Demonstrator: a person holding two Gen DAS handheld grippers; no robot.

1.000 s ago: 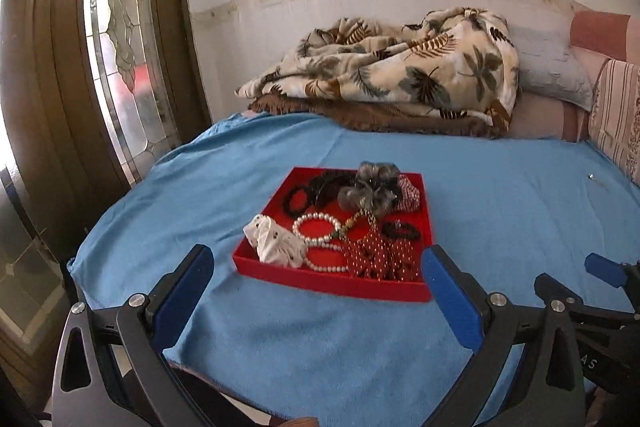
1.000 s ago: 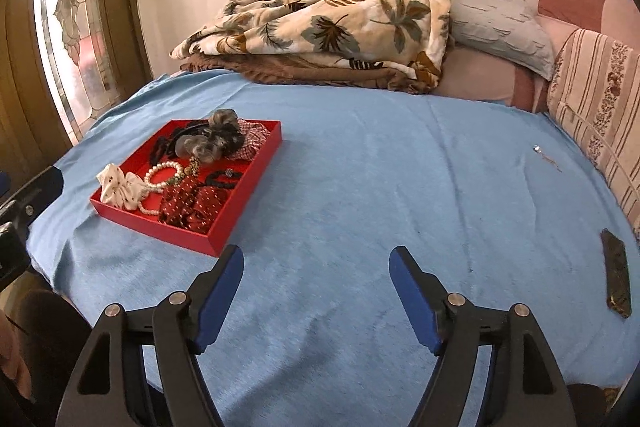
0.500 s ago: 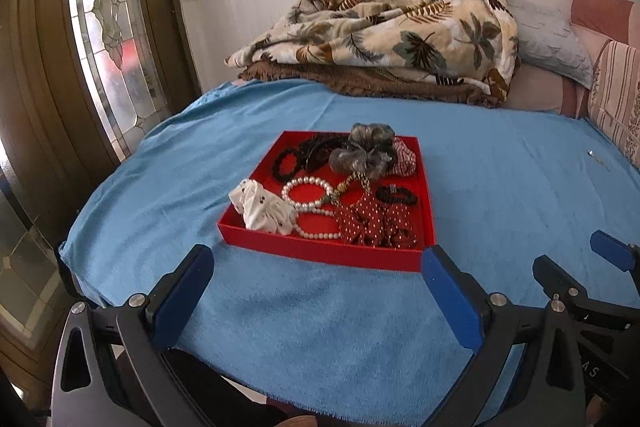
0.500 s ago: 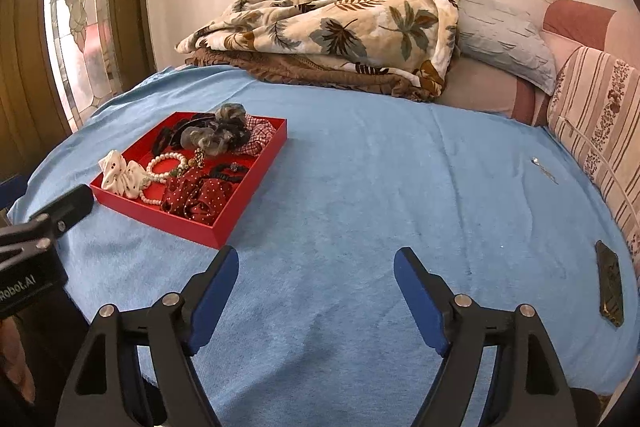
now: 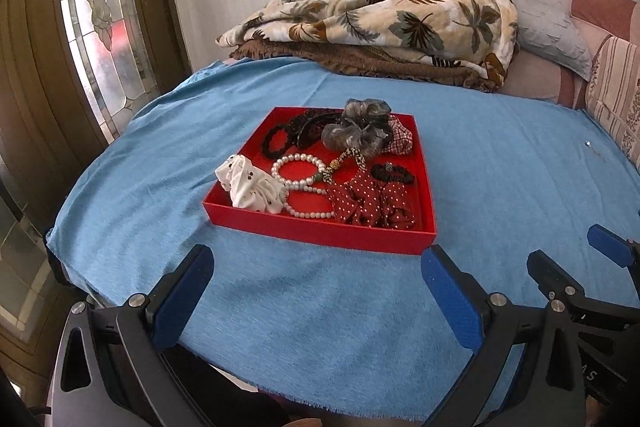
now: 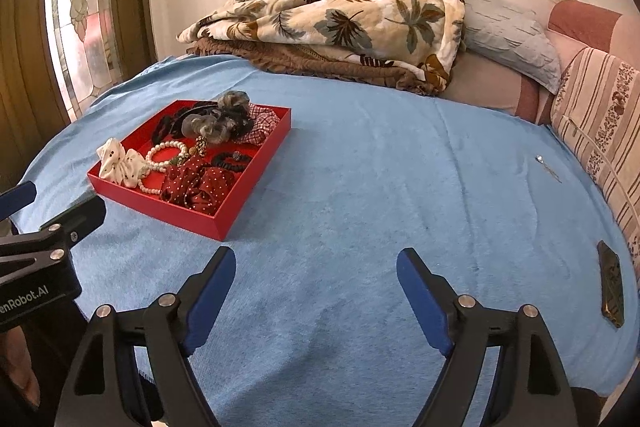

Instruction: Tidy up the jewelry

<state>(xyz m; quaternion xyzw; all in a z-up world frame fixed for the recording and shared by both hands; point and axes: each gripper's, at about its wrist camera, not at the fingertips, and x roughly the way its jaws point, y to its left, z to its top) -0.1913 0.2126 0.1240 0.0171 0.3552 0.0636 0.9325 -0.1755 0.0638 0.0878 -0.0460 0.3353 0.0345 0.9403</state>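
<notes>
**Both claws open over the bed, jewelry tray straight ahead**

Quick status from my end. The red tray point(image 5: 320, 233) sits on the blue bedspread point(image 5: 500, 167), just past the tips of my left claw point(image 5: 316, 267), which is spread wide and holding nothing. My right claw point(image 6: 316, 267) is the same story: spread wide, nothing between the blue pads, hovering over bare bedspread with the tray off to its left.

What's in the tray, as far as I can make out:
- white scrunchie with dark dots point(image 5: 250, 187) in the near left corner, hanging a bit over the rim
- pearl bracelet point(image 5: 298, 173) right beside it, touching, with a second strand of pearls point(image 5: 310, 213) closer to the front wall
- red polka-dot scrunchie point(image 5: 370, 203) along the near right side
- small black hair tie point(image 5: 394, 173) just behind that
- grey scrunchie point(image 5: 358, 129) at the back, partly on top of a red checked fabric piece point(image 5: 400, 141) in the far right corner
- black hair ties and what looks like a black clip point(image 5: 296, 133) in the far left part; it's a tangle, so I can't separate them cleanly
- a beaded patterned cord point(image 5: 346, 161) running between the grey scrunchie and the pearls

Further out, a leaf-print blanket point(image 5: 380, 19) is heaped against the wall with a pillow point(image 5: 552, 35) next to it. In the right wrist view there's a small silvery item point(image 6: 548, 169) on the bedspread near the striped cushion point(image 6: 600, 119), and a dark flat object point(image 6: 611, 283) at the right edge. Too small to tell what either one is.
</notes>
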